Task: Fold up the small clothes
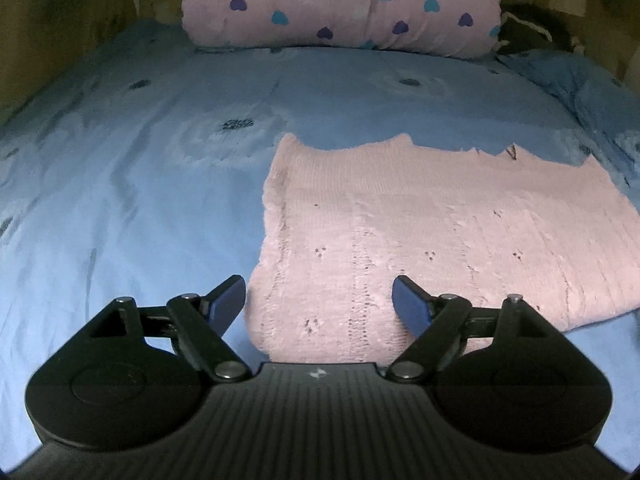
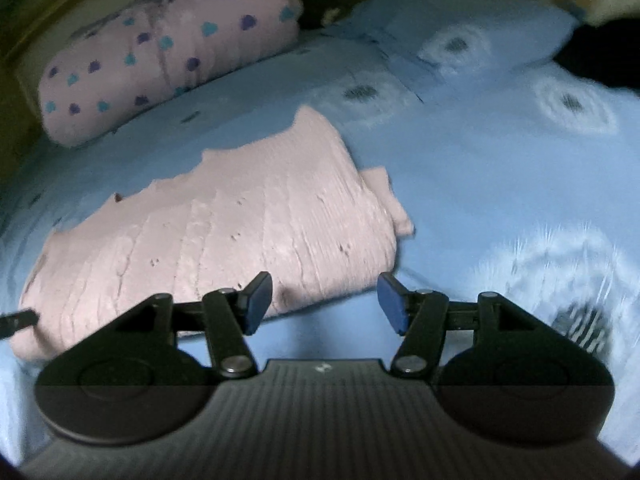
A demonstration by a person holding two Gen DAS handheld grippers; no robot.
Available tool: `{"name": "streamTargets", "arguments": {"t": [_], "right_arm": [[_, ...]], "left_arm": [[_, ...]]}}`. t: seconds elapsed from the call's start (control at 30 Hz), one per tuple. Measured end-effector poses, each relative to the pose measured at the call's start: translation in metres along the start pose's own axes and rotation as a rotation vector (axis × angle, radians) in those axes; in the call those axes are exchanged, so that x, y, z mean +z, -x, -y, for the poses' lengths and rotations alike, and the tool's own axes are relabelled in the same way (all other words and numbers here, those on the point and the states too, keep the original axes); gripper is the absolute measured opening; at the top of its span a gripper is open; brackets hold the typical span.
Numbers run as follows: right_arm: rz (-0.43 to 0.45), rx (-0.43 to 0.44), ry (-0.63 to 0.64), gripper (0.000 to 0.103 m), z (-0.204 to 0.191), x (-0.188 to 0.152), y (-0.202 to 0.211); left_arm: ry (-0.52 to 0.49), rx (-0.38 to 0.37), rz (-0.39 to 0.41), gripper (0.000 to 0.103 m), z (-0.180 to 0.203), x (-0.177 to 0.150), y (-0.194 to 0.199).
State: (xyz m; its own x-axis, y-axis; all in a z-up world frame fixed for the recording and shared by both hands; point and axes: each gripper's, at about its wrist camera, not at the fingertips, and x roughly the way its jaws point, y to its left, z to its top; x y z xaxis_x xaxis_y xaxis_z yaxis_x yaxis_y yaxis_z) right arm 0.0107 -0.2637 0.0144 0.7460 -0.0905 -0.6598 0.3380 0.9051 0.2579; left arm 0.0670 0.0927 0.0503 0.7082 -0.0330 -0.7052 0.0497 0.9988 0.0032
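A pale pink knitted garment [image 1: 420,240] lies folded flat on the blue bedsheet [image 1: 140,180]. In the left wrist view my left gripper [image 1: 319,300] hovers open over the garment's near left corner, with nothing between its blue pads. In the right wrist view the same pink garment [image 2: 224,236] lies to the left, with a small flap sticking out on its right side. My right gripper [image 2: 325,300] is open just off the garment's near right corner, above bare sheet; its left fingertip [image 2: 258,300] overlaps the garment's edge in the picture. A dark tip of the other gripper [image 2: 16,320] shows at the far left.
A rolled pink blanket with blue and purple hearts [image 1: 340,4] lies across the head of the bed. A blue pillow [image 2: 460,36] sits at the back right, with a dark item [image 2: 600,52] beside it. Wooden walls [image 1: 60,20] close in the left side.
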Motion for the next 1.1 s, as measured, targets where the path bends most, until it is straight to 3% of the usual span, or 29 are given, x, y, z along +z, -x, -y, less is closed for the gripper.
{"name": "streamTargets", "arguments": {"t": [0.17, 0.37, 0.5, 0.73, 0.87, 1.1], "right_arm": [[0.010, 0.051, -0.184, 0.063, 0.010, -0.009, -0.016], [0.070, 0.082, -0.280, 0.070, 0.015, -0.011, -0.029], [0.111, 0.131, -0.312, 0.084, 0.019, -0.012, -0.036], [0.189, 0.121, -0.312, 0.084, 0.014, -0.013, -0.048], [0.214, 0.073, -0.361, 0.071, 0.016, -0.013, -0.049], [0.230, 0.086, -0.394, 0.072, 0.018, -0.008, -0.057]], "left_arm": [[0.018, 0.035, 0.005, 0.085, -0.008, 0.002, 0.001], [0.028, 0.075, -0.016, 0.085, -0.014, 0.005, -0.008], [0.042, 0.078, -0.018, 0.085, -0.016, 0.006, -0.011], [0.082, 0.072, -0.026, 0.085, -0.021, 0.007, -0.013], [0.106, 0.080, -0.034, 0.089, -0.028, 0.008, -0.016], [0.136, 0.073, -0.044, 0.089, -0.031, 0.008, -0.017]]}}
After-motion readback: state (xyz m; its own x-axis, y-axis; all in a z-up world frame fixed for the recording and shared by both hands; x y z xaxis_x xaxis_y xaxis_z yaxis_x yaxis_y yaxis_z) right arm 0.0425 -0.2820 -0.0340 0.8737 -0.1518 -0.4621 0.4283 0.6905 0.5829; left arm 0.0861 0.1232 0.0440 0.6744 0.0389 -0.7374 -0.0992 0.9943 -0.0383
